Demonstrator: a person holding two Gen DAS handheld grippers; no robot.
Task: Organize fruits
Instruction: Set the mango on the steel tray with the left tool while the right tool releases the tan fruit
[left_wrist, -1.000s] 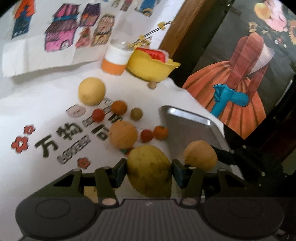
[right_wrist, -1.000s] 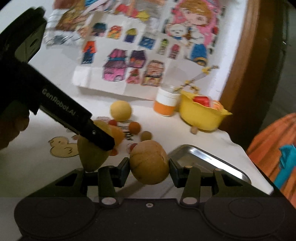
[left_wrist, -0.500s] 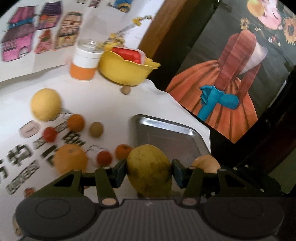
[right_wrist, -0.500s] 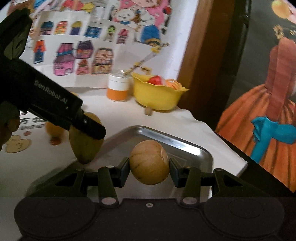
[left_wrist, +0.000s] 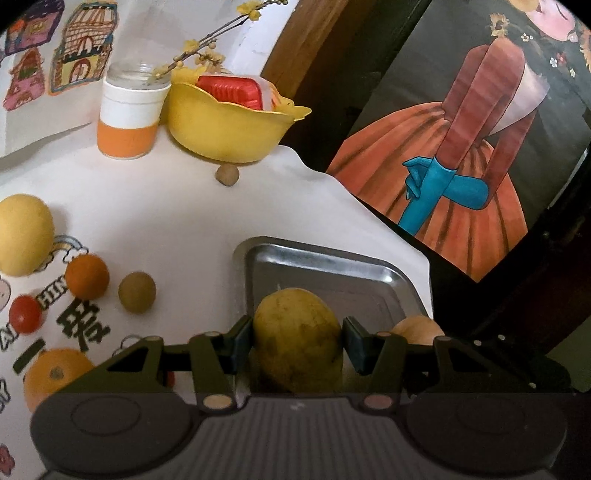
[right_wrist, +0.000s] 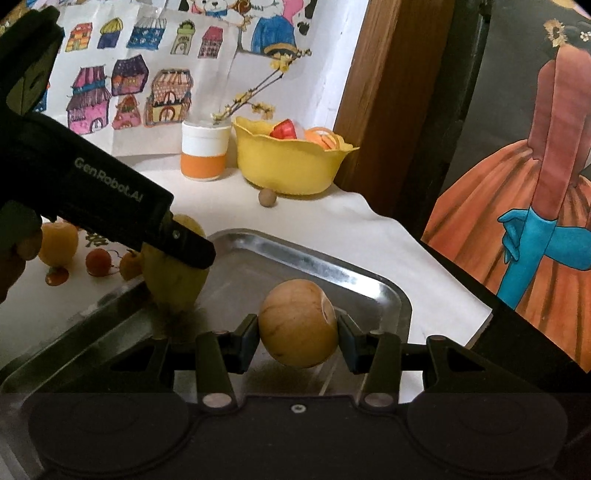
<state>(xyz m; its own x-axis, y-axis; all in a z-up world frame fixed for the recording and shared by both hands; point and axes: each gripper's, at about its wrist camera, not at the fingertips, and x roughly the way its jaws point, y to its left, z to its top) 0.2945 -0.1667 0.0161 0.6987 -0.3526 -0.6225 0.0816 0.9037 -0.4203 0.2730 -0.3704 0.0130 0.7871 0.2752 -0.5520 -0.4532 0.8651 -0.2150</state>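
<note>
holding both fruits over the shallow steel tray (right_wrist: 384, 291) for set-down: left gripper (left_wrist: 298, 341) clamps yellow-green mango (left_wrist: 297, 339) near its left edge, right gripper (right_wrist: 298, 338) clamps round tan fruit (right_wrist: 297, 328) mid-tray.

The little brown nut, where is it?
The nut lies on the white table, just in front of the yellow bowl, beyond the metal tray.

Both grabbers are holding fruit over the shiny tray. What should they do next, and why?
Probably lower both a little and open. The left gripper holds the mango and the right gripper holds the round tan fruit, both already above the metal tray.
</note>
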